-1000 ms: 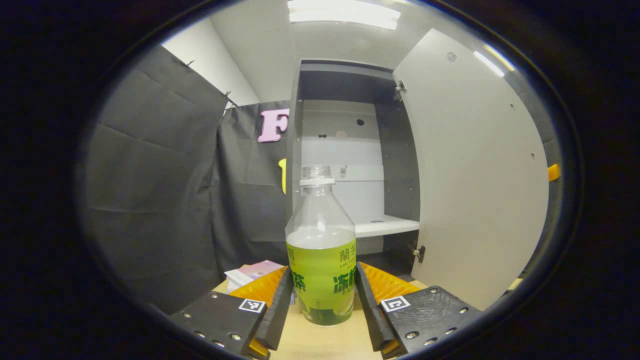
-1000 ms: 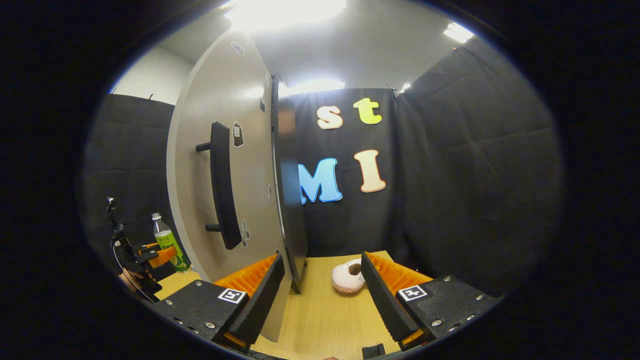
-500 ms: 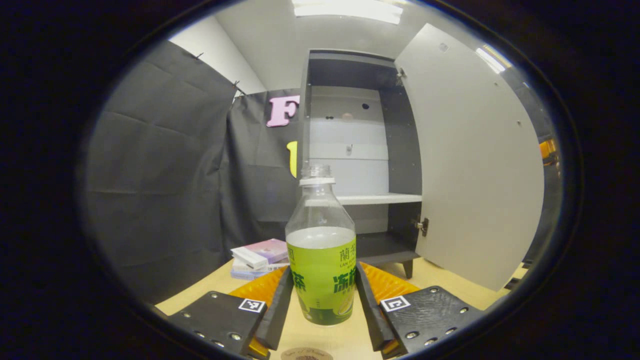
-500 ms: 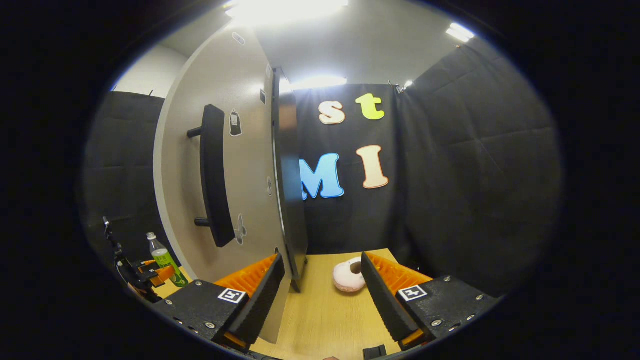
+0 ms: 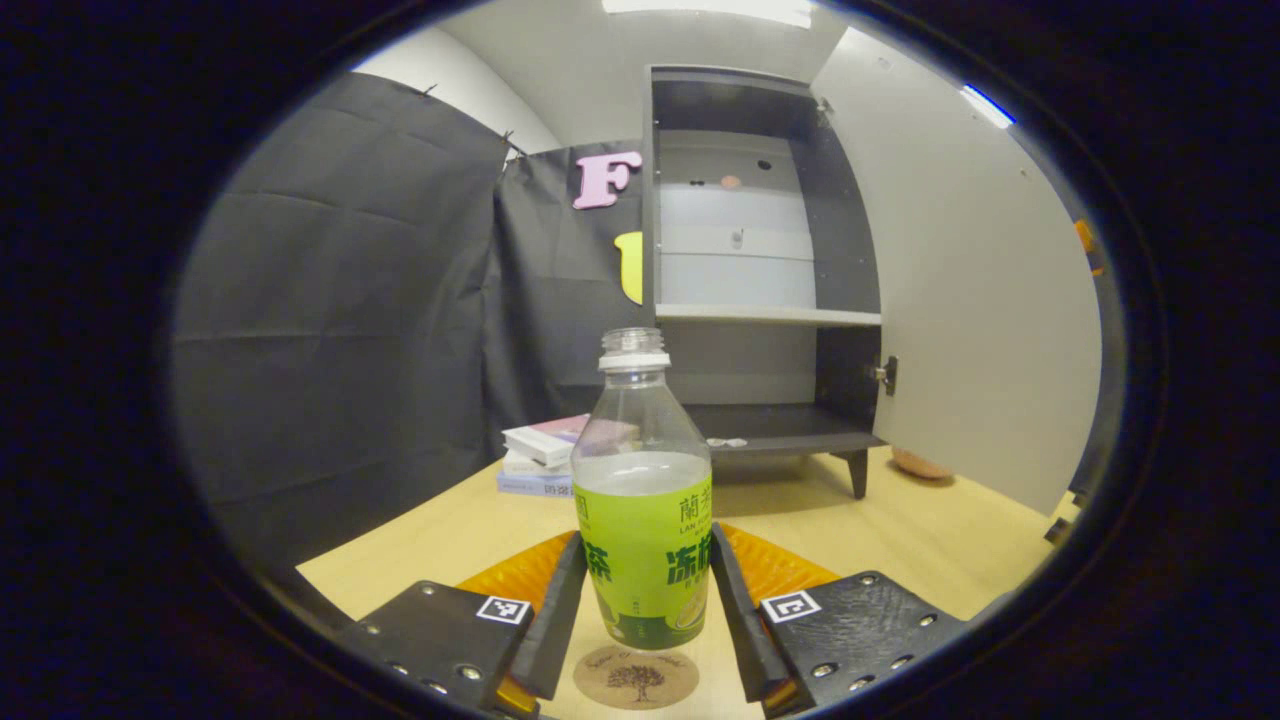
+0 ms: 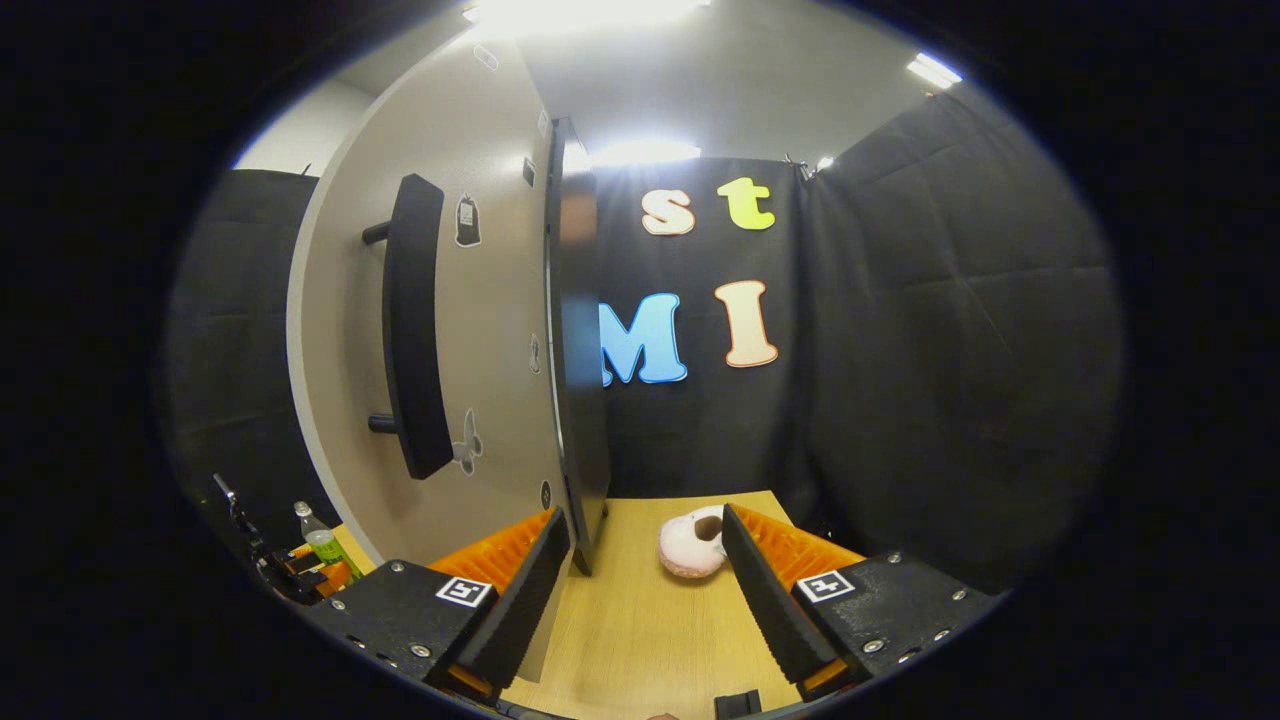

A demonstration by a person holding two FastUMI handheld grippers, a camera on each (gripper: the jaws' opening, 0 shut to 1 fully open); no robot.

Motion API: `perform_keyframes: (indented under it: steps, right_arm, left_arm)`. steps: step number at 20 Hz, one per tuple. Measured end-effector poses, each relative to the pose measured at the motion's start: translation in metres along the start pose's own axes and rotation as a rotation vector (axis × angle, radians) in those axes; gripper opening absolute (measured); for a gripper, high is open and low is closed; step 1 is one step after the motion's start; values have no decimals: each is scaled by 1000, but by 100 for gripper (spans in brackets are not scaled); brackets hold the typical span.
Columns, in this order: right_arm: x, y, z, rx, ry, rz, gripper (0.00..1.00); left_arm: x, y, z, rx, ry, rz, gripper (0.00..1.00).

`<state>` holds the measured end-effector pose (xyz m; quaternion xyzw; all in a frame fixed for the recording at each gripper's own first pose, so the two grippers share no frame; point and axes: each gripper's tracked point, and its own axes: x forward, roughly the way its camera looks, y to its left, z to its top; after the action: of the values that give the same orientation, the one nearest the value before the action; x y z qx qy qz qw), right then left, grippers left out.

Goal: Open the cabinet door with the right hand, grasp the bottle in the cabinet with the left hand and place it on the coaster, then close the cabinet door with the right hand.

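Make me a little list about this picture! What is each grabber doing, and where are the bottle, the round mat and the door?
left gripper: shut on the bottle
bottle: upright, no cap, just above the coaster
coaster: flat on the table, below the bottle
right gripper: open, holding nothing, beside the door's edge
door: open wide
handle: on the door's outer face, untouched
cabinet: shelves bare
donut: on the table ahead of the right gripper
books: stacked left of the cabinet
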<state>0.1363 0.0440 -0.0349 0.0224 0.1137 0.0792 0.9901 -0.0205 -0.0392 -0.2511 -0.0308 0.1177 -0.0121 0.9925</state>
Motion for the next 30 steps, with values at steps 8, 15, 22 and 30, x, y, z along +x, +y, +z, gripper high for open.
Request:
perform_keyframes:
  steps: [8,15,22,30]
  right_arm:
    - [10,10,3,-37,27,21,95]
    - [14,6,11,-60,4,14,95]
    - [13,2,24,-31,-22,15,95]
    - [-3,1,75,-2,-140,-48,95]
  left_arm:
    - [-10,5,-59,22,59,53,73]
    - [-13,1,-61,27,99,82,83]
    - [-14,3,-11,58,59,99,83]
    - [-36,5,77,4,-26,67,87]
